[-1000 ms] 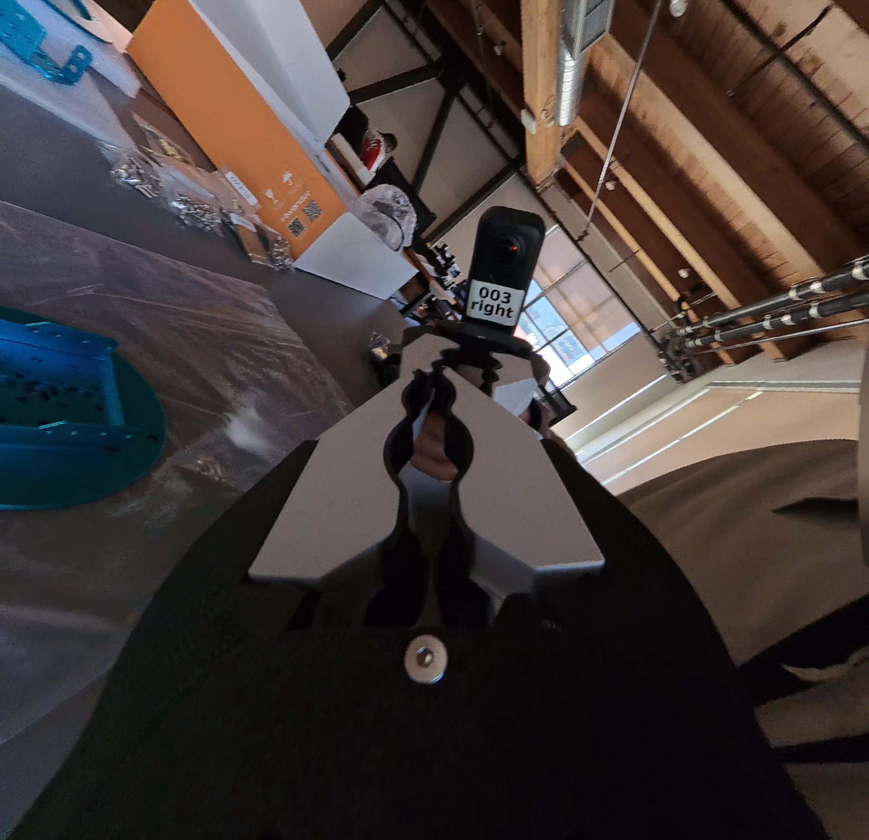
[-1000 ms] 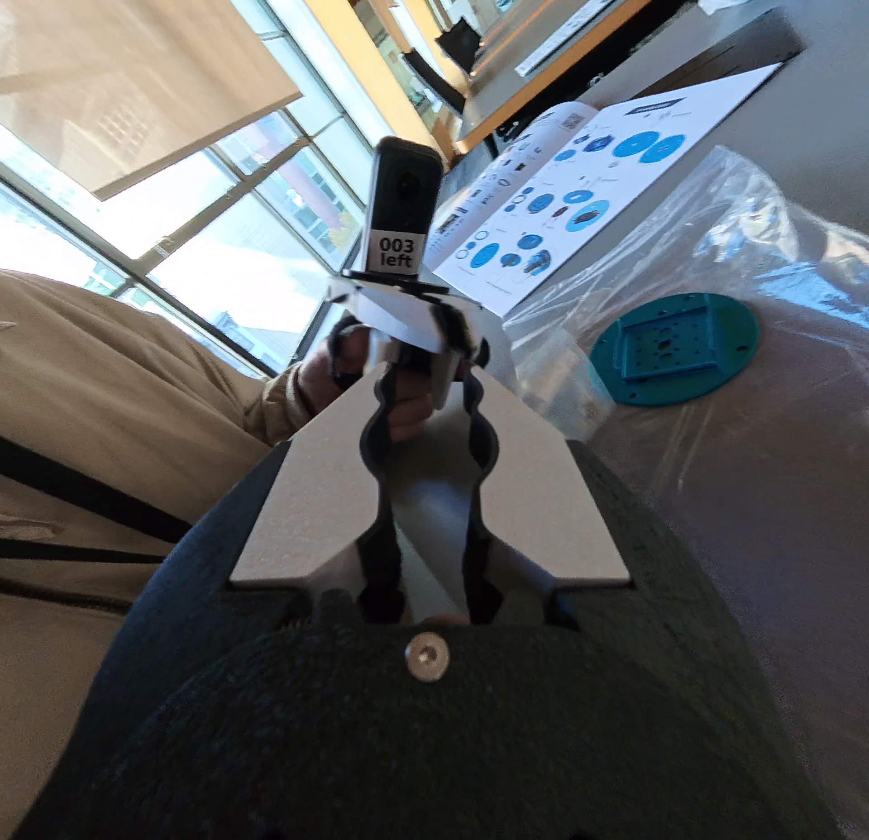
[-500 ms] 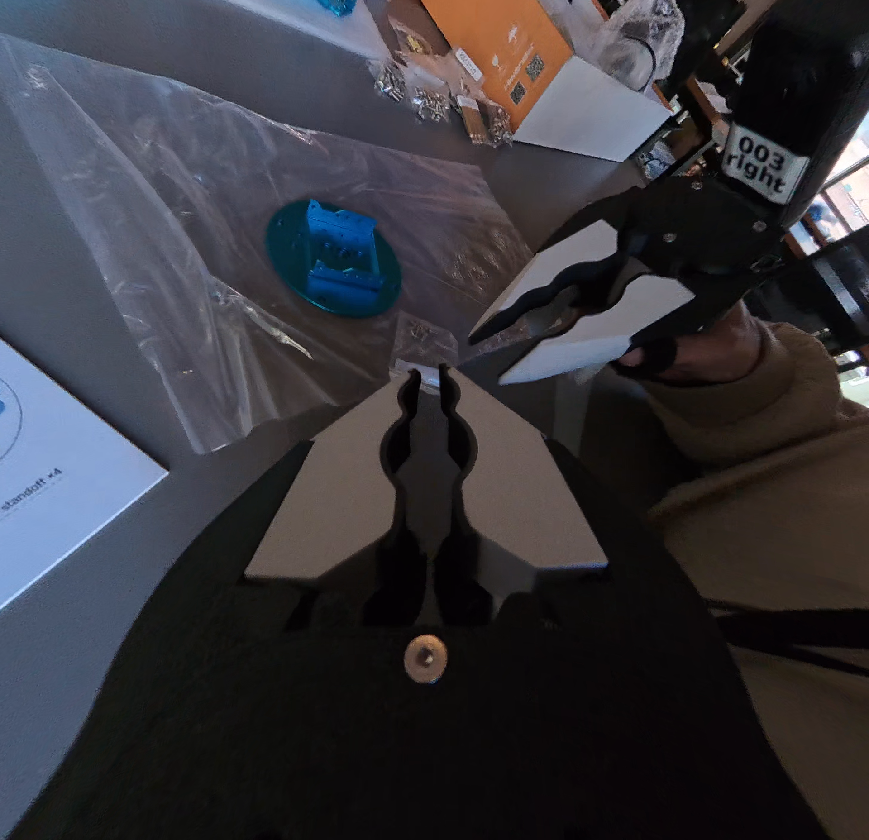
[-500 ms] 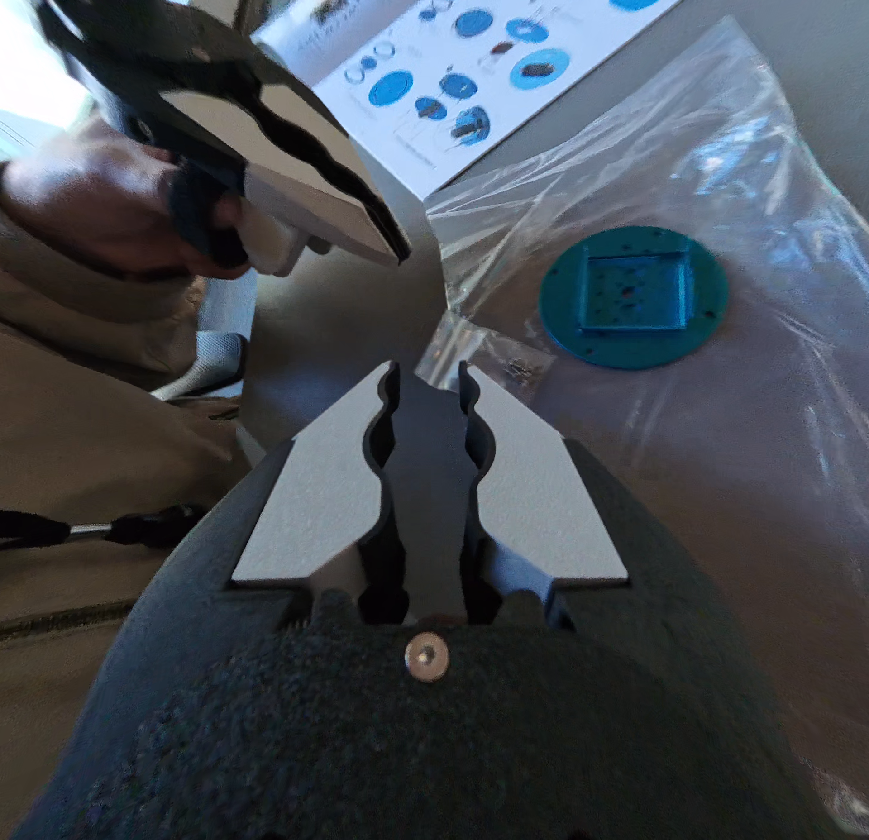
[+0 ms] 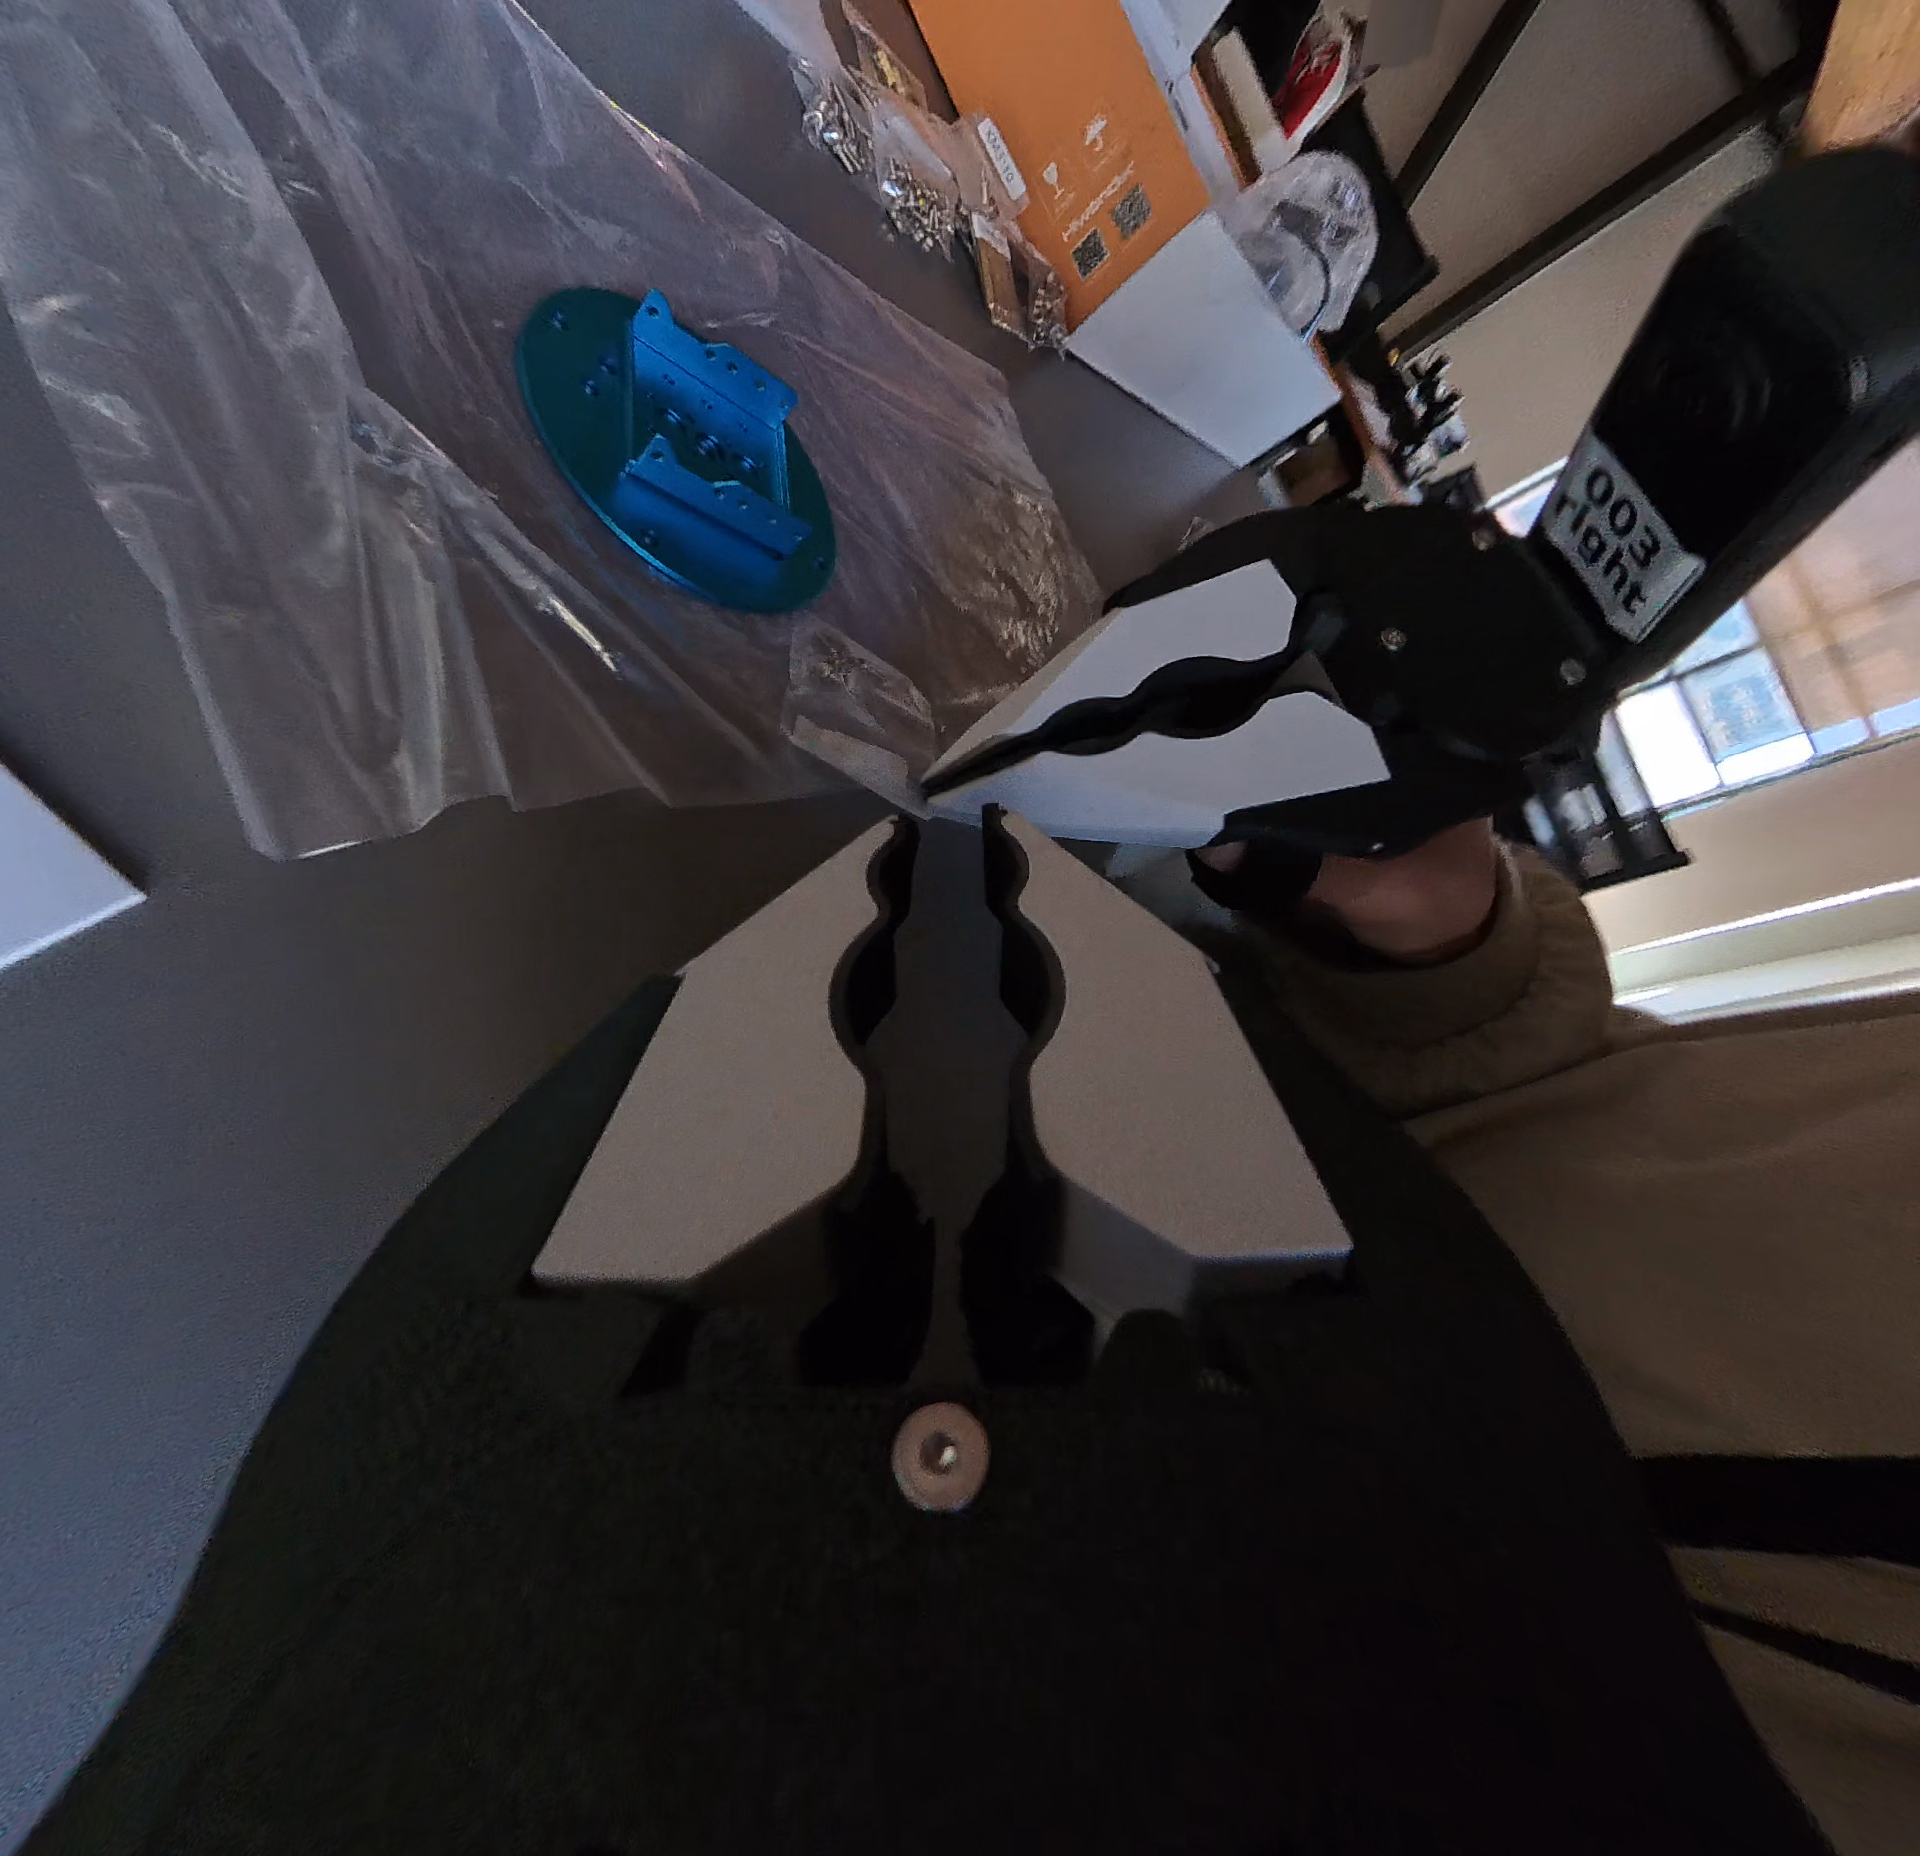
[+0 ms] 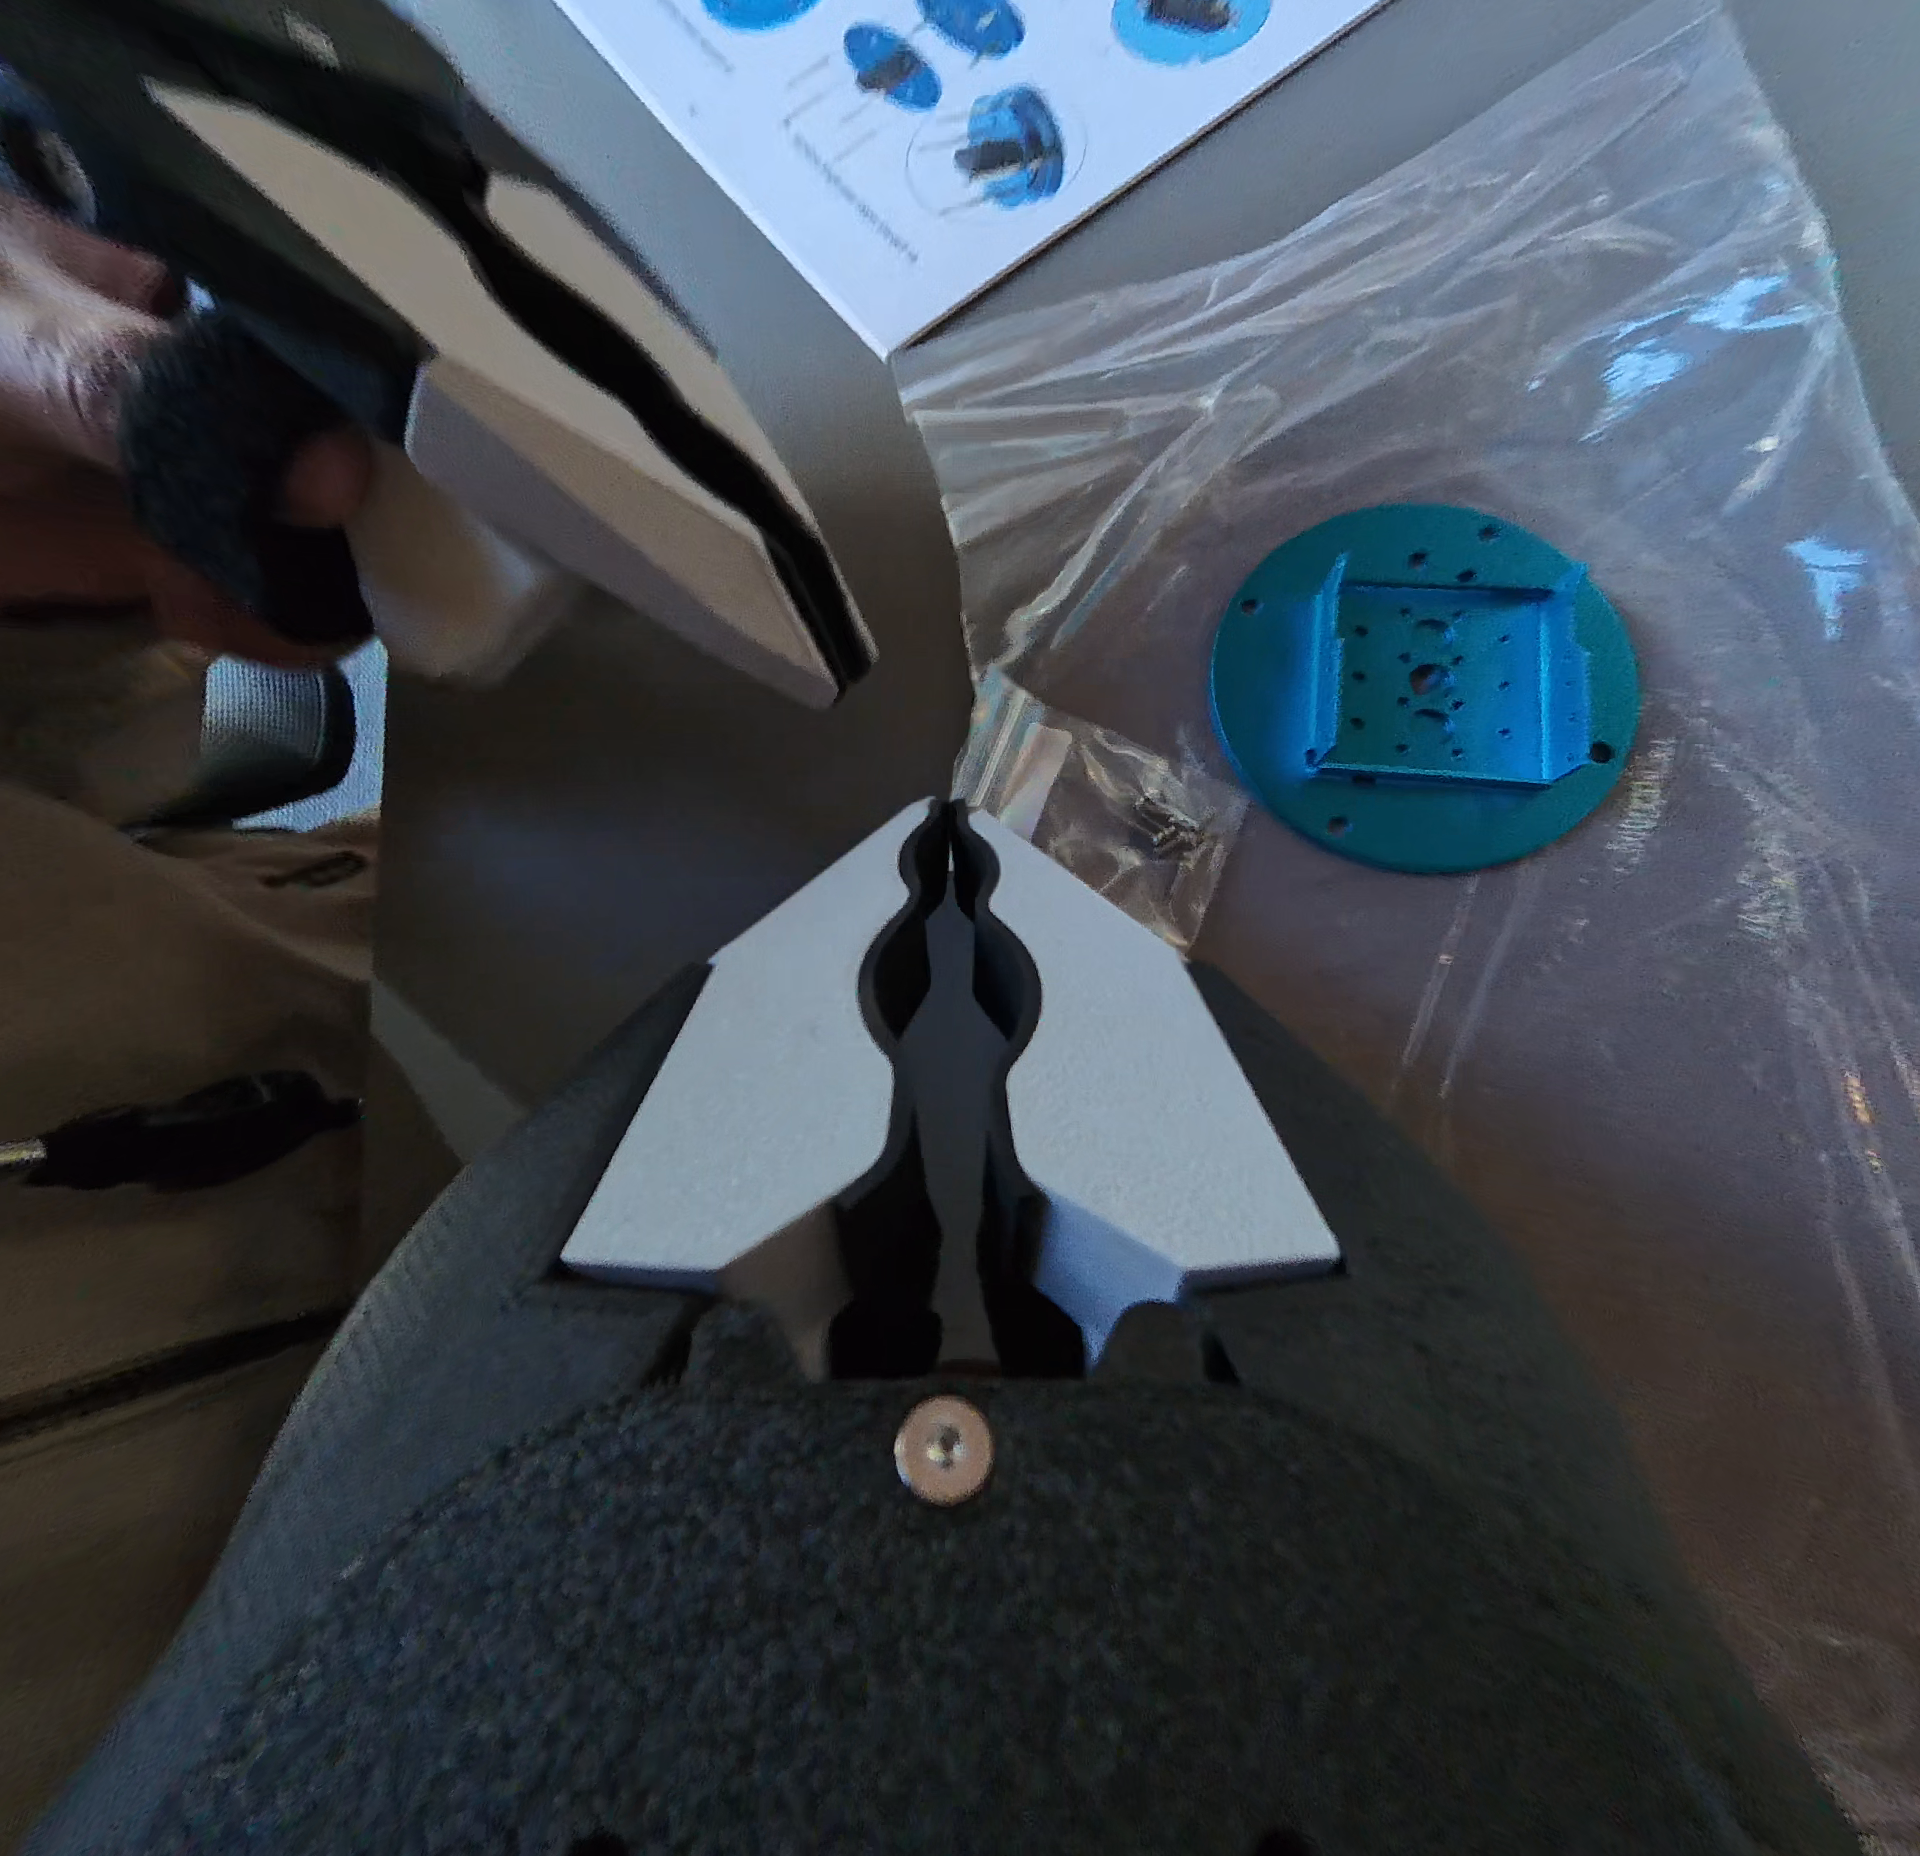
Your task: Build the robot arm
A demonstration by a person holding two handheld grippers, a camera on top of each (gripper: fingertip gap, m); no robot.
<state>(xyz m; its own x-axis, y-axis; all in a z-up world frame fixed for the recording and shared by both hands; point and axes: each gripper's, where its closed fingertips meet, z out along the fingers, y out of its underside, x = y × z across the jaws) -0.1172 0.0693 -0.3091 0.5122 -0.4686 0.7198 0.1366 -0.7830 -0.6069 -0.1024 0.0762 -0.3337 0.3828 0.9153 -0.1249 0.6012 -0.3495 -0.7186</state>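
My right gripper (image 6: 948,811) is shut, its tips meeting at the near left edge of a small clear bag of screws (image 6: 1101,830); I cannot tell if it pinches the film. In the left wrist view the right gripper (image 5: 925,793) comes in from the right, and its tips touch the same bag (image 5: 857,700). My left gripper (image 5: 943,824) is open by a narrow gap and empty, its tips just below the right gripper's tips. It shows at the upper left of the right wrist view (image 6: 847,663). A blue round plate with a bracket (image 6: 1268,663) lies on a large clear plastic bag (image 6: 1558,300).
A white instruction sheet (image 6: 935,92) lies beyond the bags. An orange and white box (image 5: 1039,71) and packets of screws (image 5: 914,175) stand at the far side of the grey table (image 5: 312,1079). The table's near edge (image 6: 379,871) and a person's beige sleeve (image 5: 1455,975) are close. My two grippers' fingertips are within a few centimetres of each other.
Both grippers swung from facing each other down to the table. The right gripper moved to the small bag's edge and closed. The left gripper came closer to it, still slightly open.
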